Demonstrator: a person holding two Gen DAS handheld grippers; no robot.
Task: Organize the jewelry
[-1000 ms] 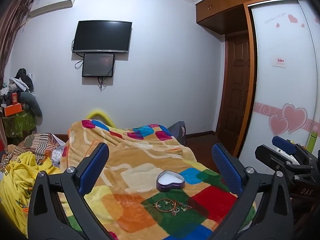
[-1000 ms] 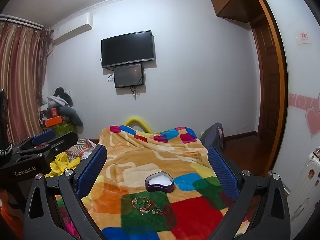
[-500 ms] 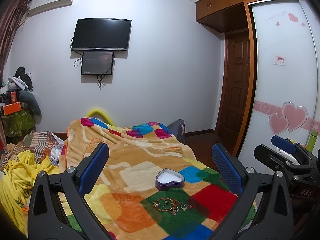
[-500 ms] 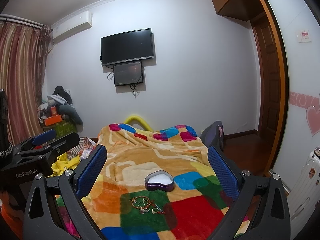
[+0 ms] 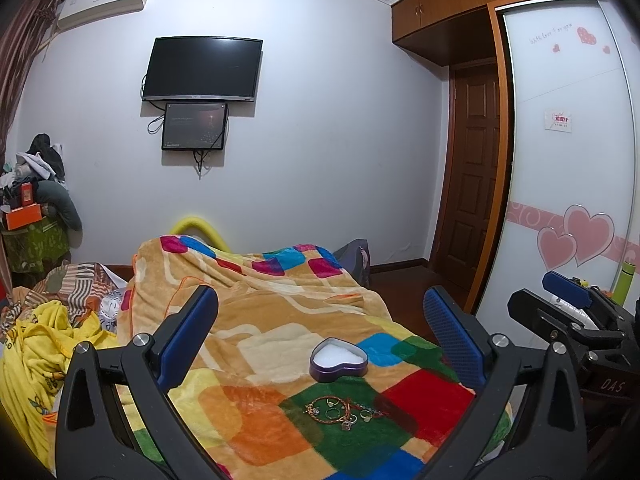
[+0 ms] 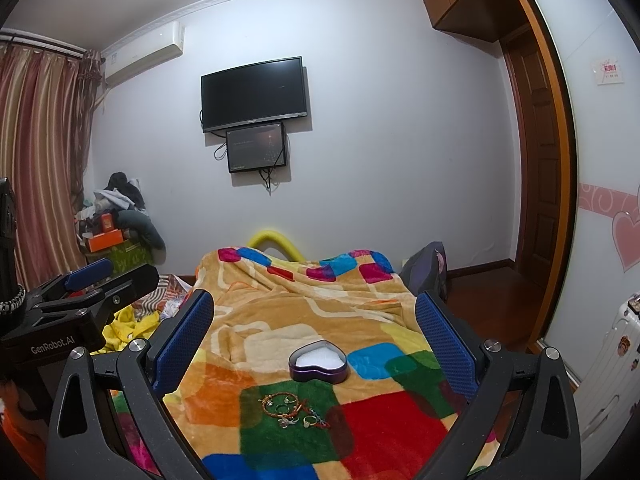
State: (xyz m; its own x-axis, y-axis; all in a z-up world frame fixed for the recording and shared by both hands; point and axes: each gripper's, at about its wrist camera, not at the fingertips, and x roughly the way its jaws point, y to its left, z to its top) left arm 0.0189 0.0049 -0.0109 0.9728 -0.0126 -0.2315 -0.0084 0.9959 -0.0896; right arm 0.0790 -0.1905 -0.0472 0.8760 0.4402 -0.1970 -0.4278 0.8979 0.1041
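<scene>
A purple heart-shaped box [image 5: 338, 365] with a white lining sits open on the patchwork blanket [image 5: 280, 320]; it also shows in the right wrist view [image 6: 318, 362]. Just in front of it, on a green patch, lies a small heap of jewelry [image 5: 343, 409]: an orange bracelet and several rings, also in the right wrist view [image 6: 294, 407]. My left gripper [image 5: 320, 320] is open and empty, held above and short of the box. My right gripper [image 6: 316, 316] is open and empty too, likewise short of the box. Each gripper shows at the edge of the other's view.
Yellow clothes [image 5: 44, 340] lie heaped to the left of the blanket. A pile of boxes and clothing [image 6: 116, 228] stands by the curtain. A wardrobe with heart stickers [image 5: 568, 200] and a wooden door [image 5: 476, 200] are on the right. A white suitcase [image 6: 612, 360] stands far right.
Both views have tilted slightly upward, so the box and jewelry sit a little lower in frame. Both grippers stay open and empty.
</scene>
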